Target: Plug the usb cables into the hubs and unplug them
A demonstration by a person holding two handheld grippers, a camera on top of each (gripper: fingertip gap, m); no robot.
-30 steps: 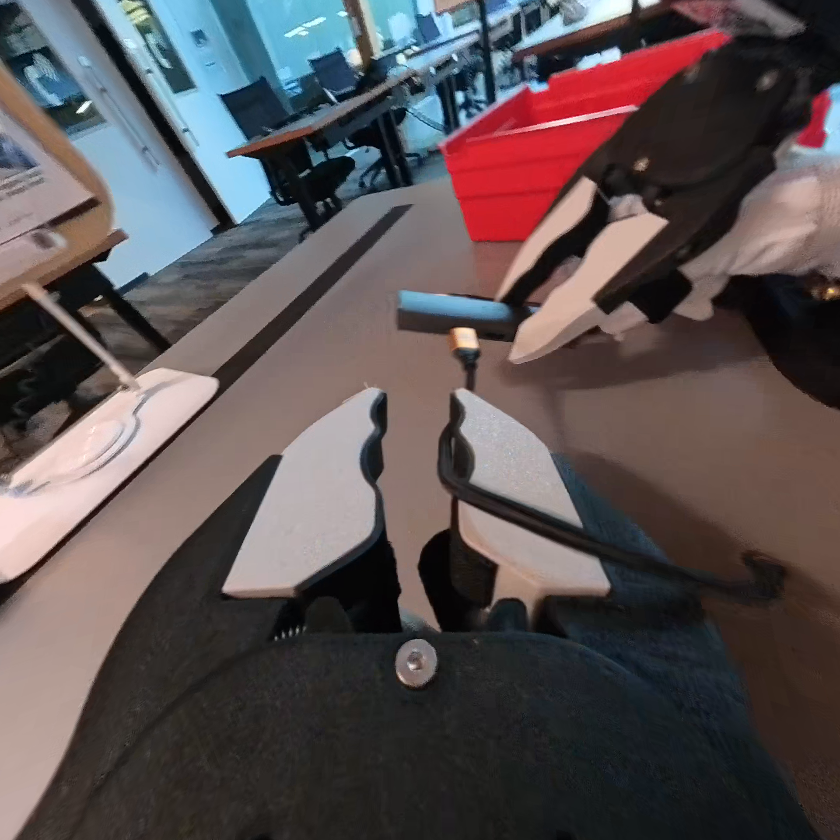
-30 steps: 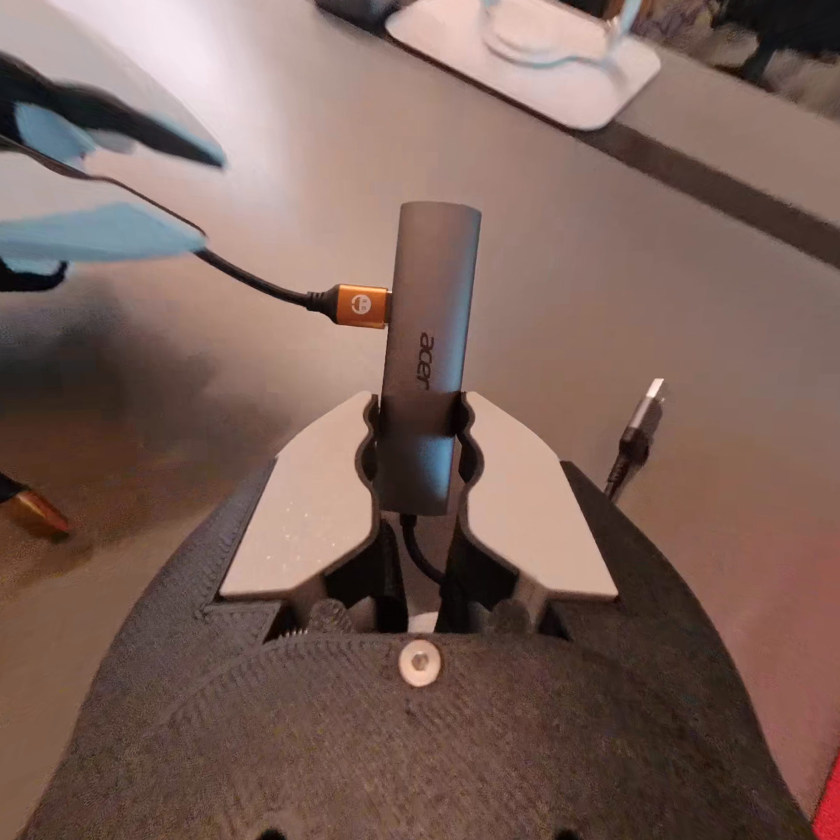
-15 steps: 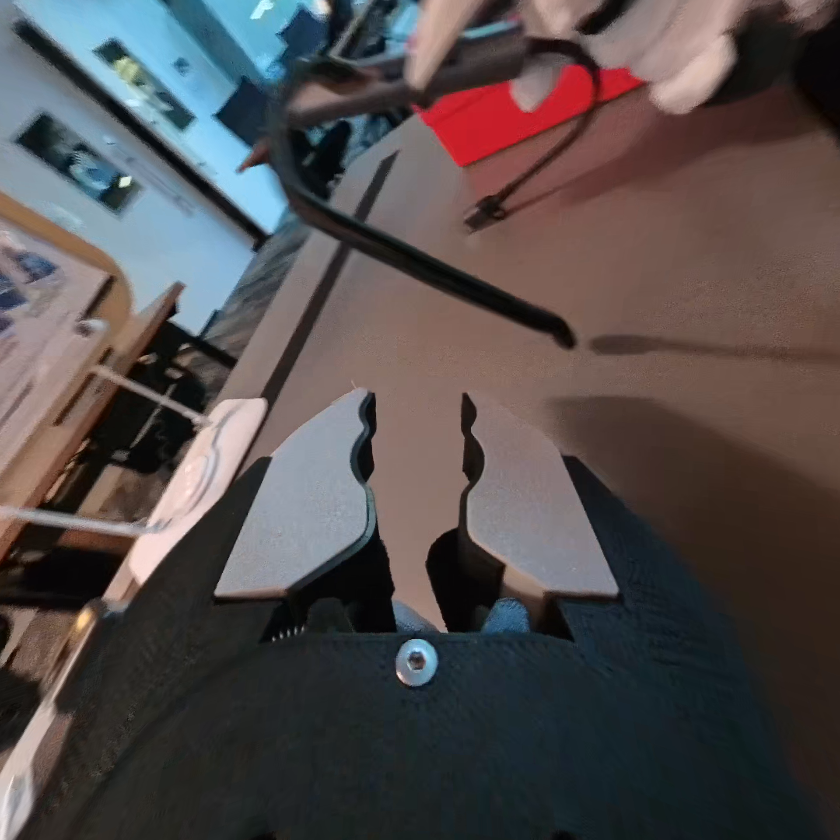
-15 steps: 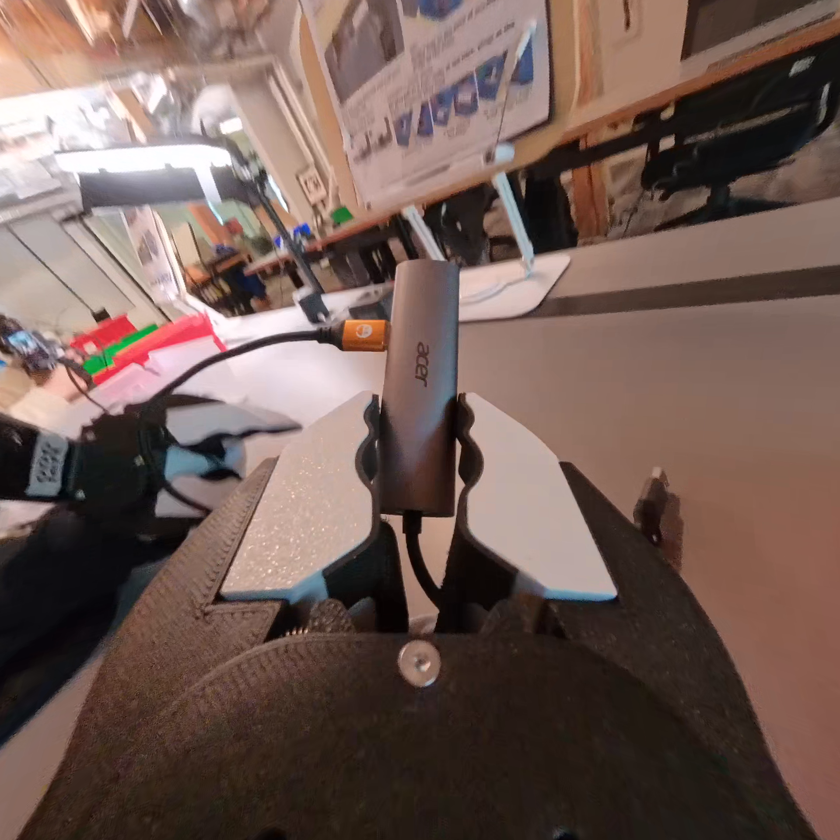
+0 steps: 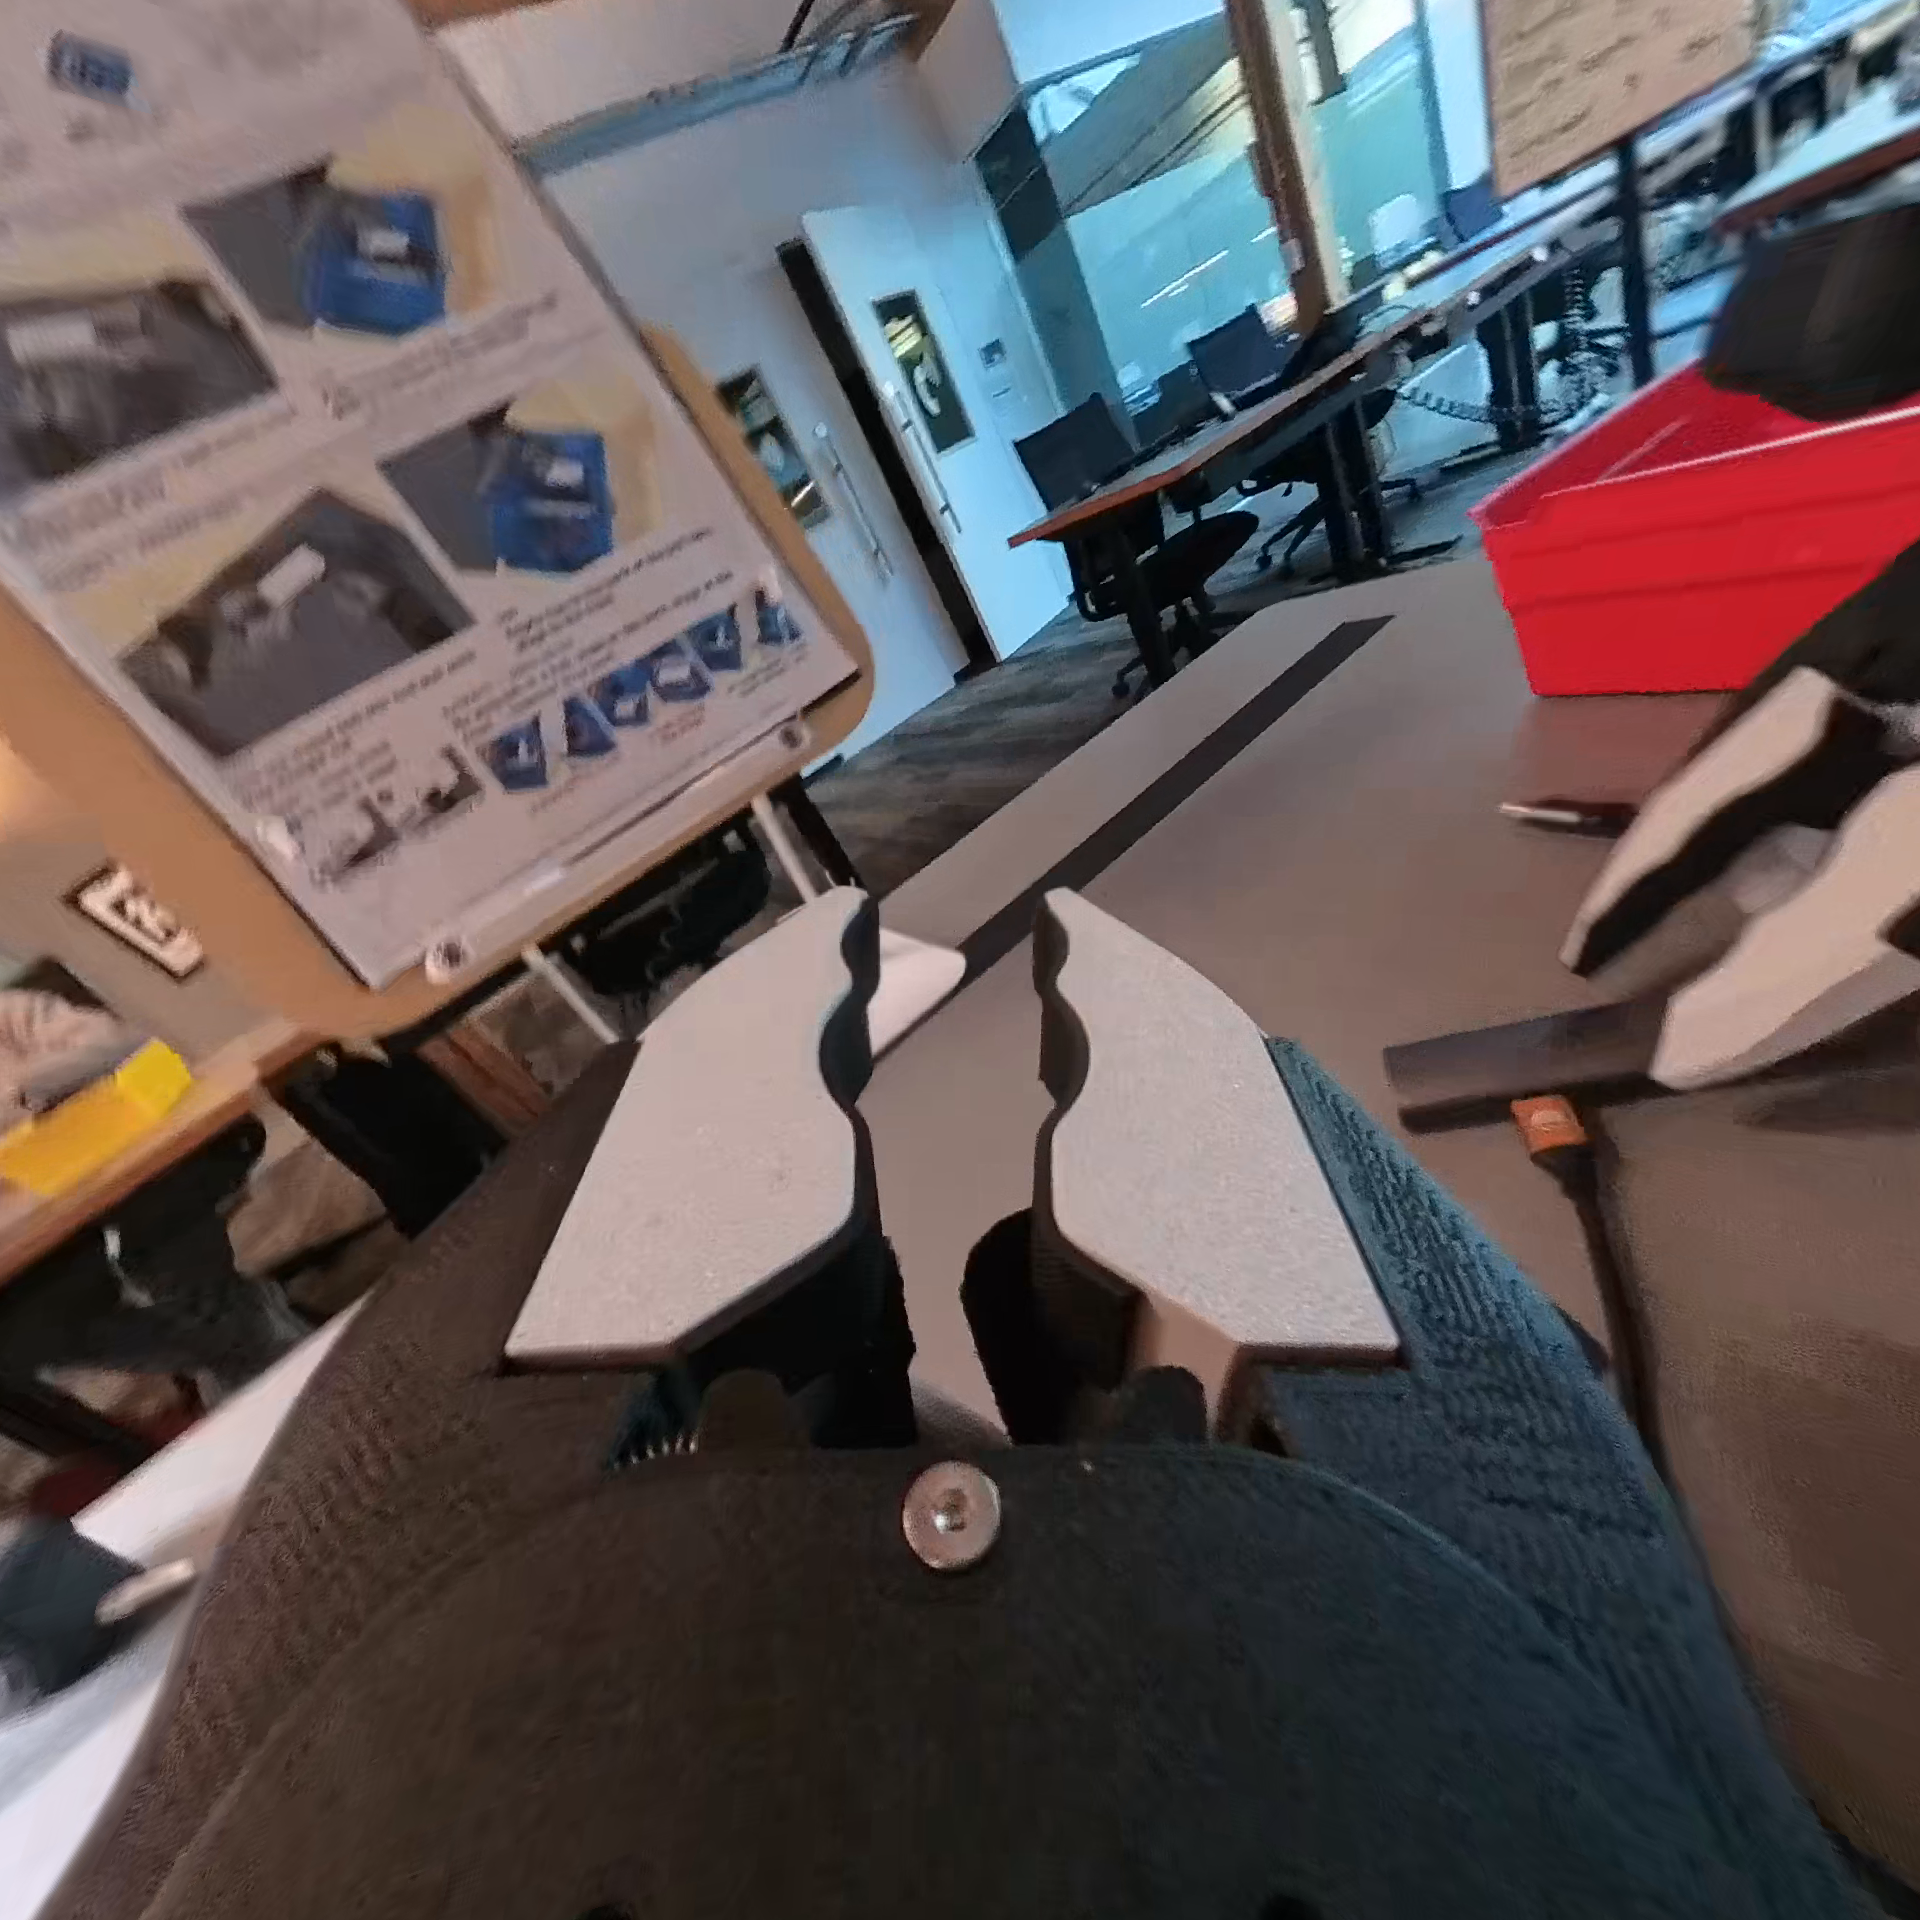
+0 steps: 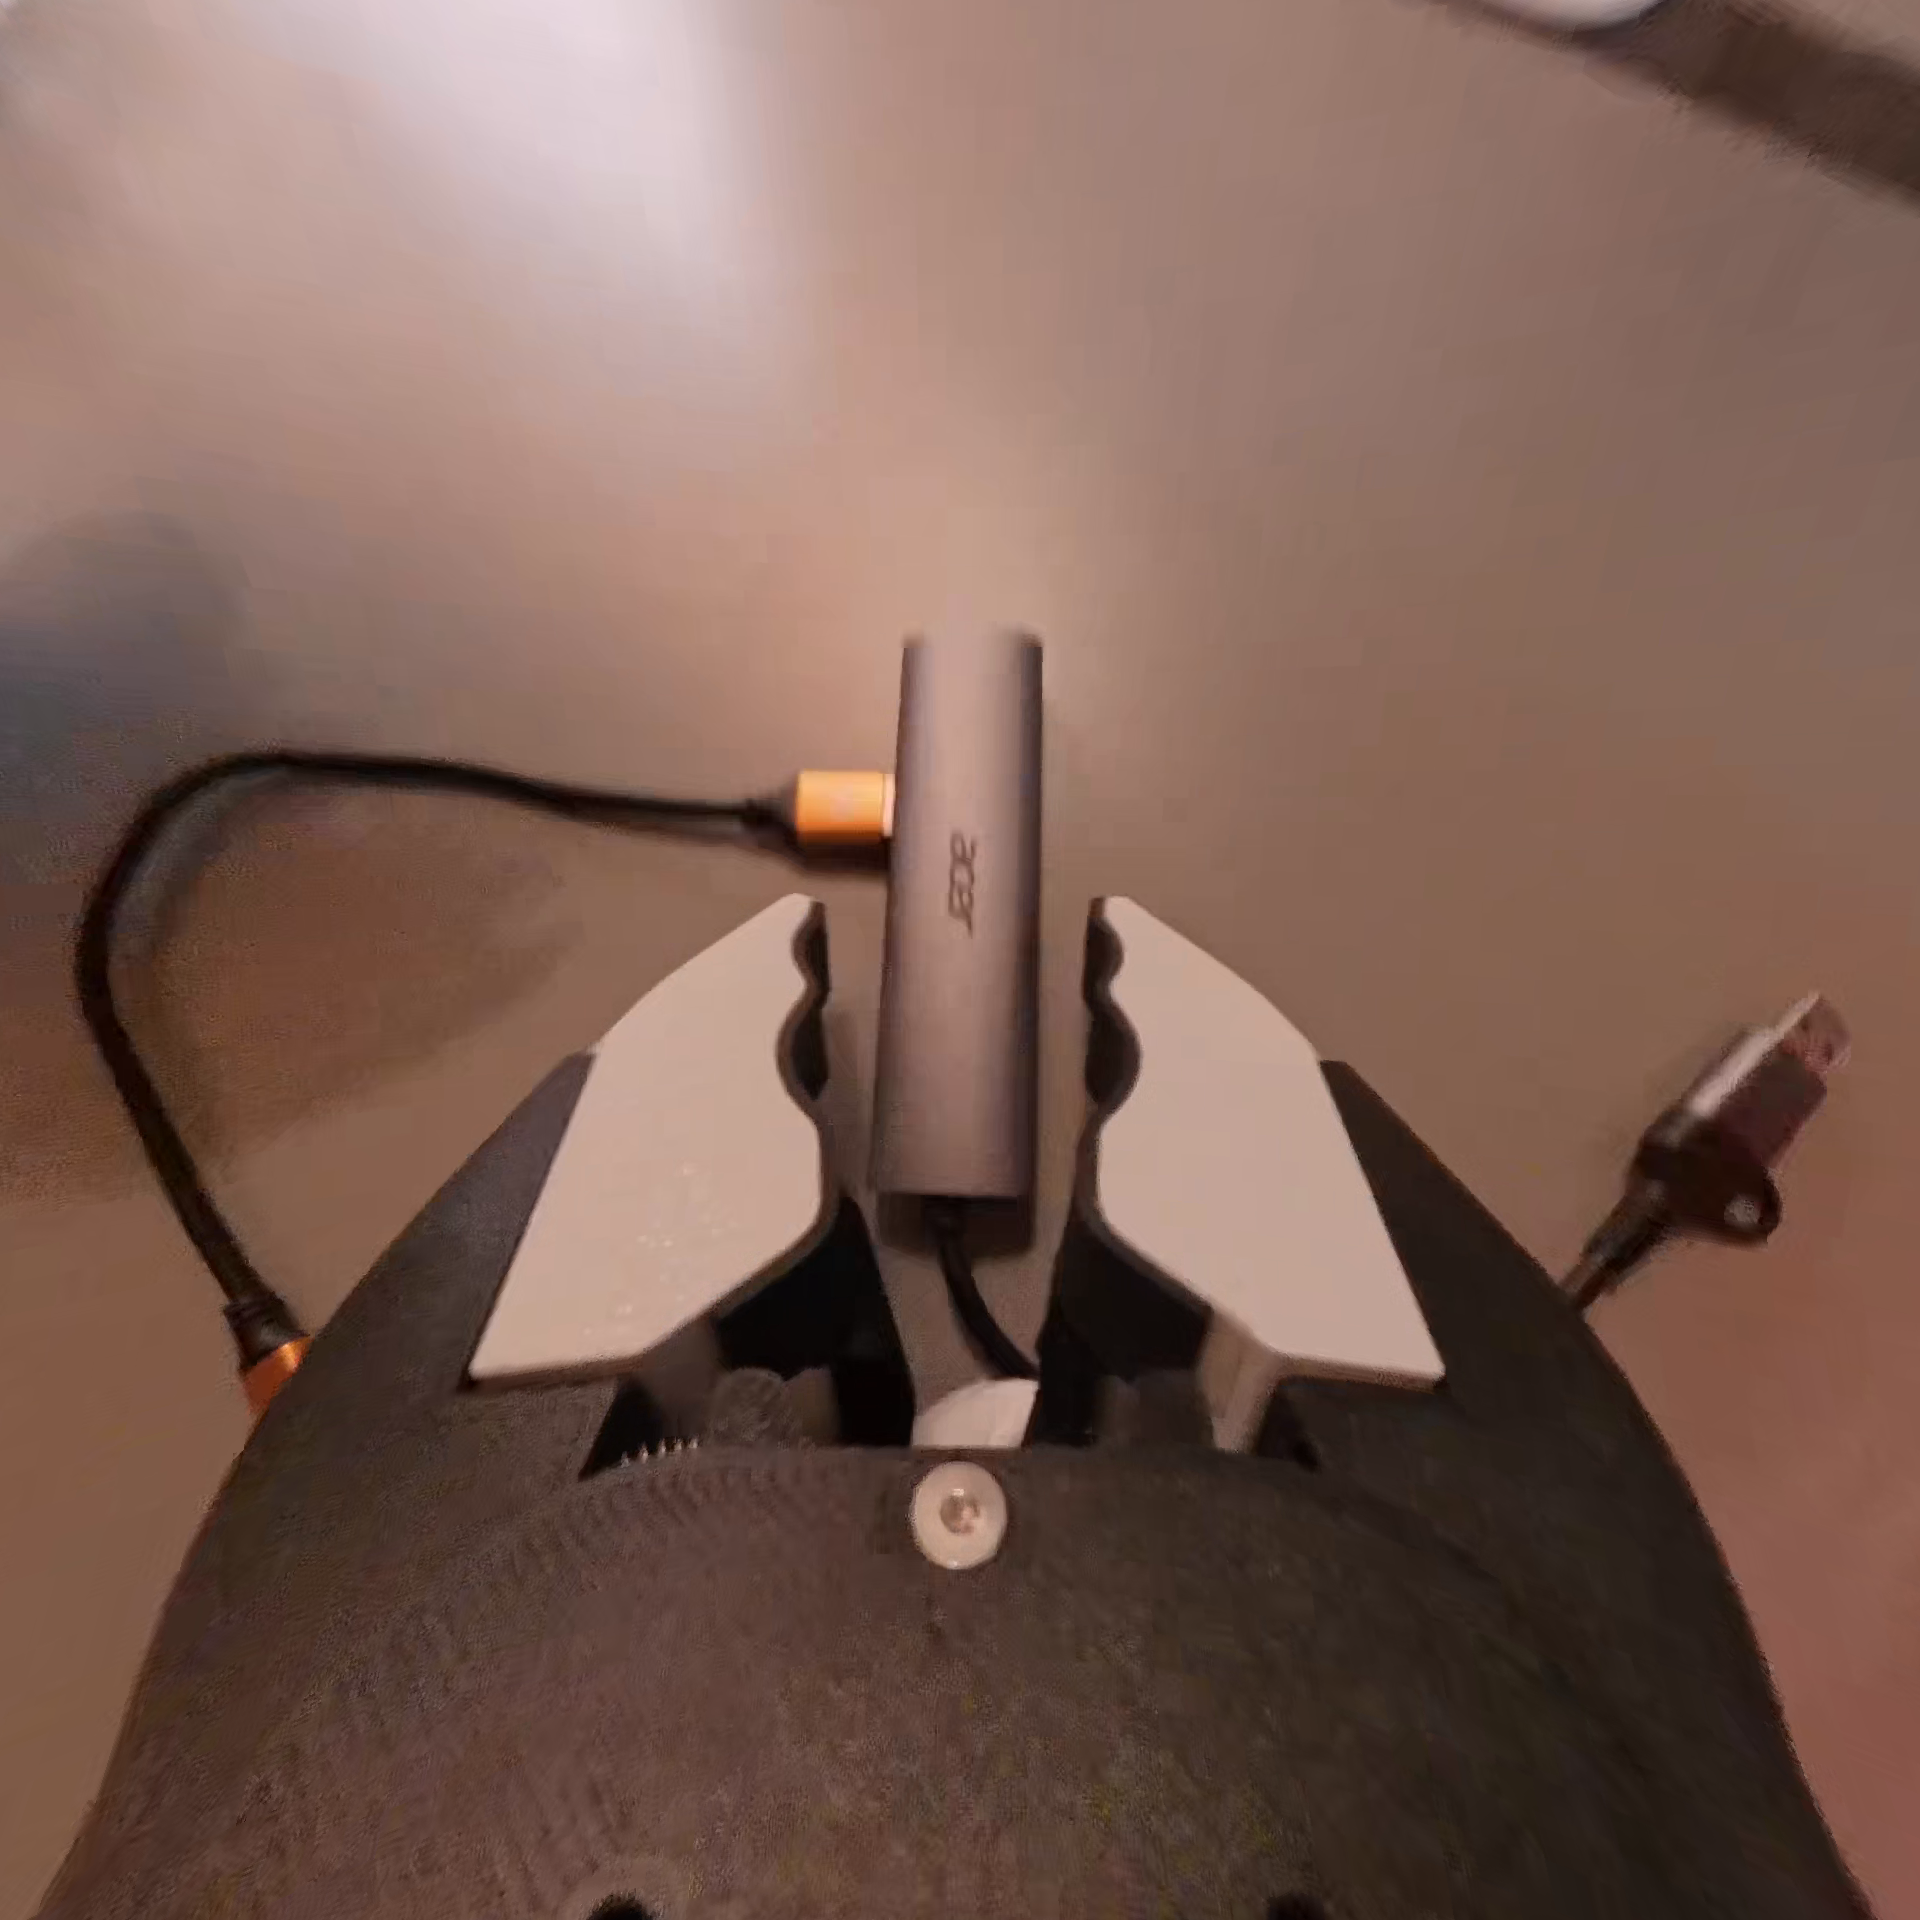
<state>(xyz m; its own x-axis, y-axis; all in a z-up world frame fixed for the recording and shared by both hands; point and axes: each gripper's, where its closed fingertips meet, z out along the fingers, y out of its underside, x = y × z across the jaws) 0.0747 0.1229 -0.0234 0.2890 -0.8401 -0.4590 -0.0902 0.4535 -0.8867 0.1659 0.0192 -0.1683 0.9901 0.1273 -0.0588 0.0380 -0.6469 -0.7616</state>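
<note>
The hub (image 6: 961, 925) was a slim grey metal bar lying flat on the brown tabletop (image 6: 1351, 436), with a black cable (image 6: 135, 997) plugged into its left side by an orange-sleeved connector (image 6: 842, 819) and its own lead leaving the near end. The right gripper (image 6: 956, 914) straddled the hub's near half with its jaws spread, a gap visible on each side, gripping nothing. The left gripper (image 5: 956, 914) held its jaws slightly parted and empty, left of the hub.
</note>
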